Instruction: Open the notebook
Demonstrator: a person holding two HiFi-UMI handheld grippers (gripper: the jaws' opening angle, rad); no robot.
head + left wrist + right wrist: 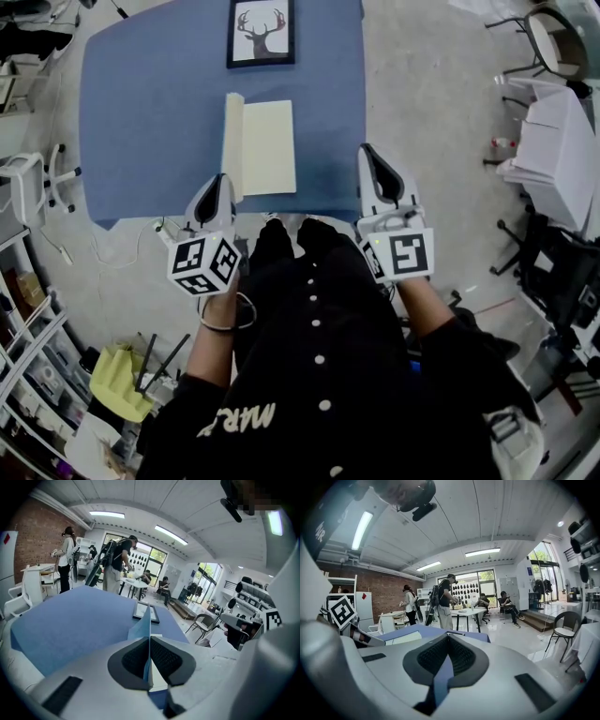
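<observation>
Blue table (131, 112), notebook (267, 145) half open

The notebook (267, 148) is lying on the table (141, 112), toward its front edge. Behind the notebook, the picture frame (261, 33) is lying at the far edge. The left gripper (219, 180) is hanging at the notebook's front left corner, and the right gripper (369, 152) is hanging to the notebook's right, apart from it.
</observation>
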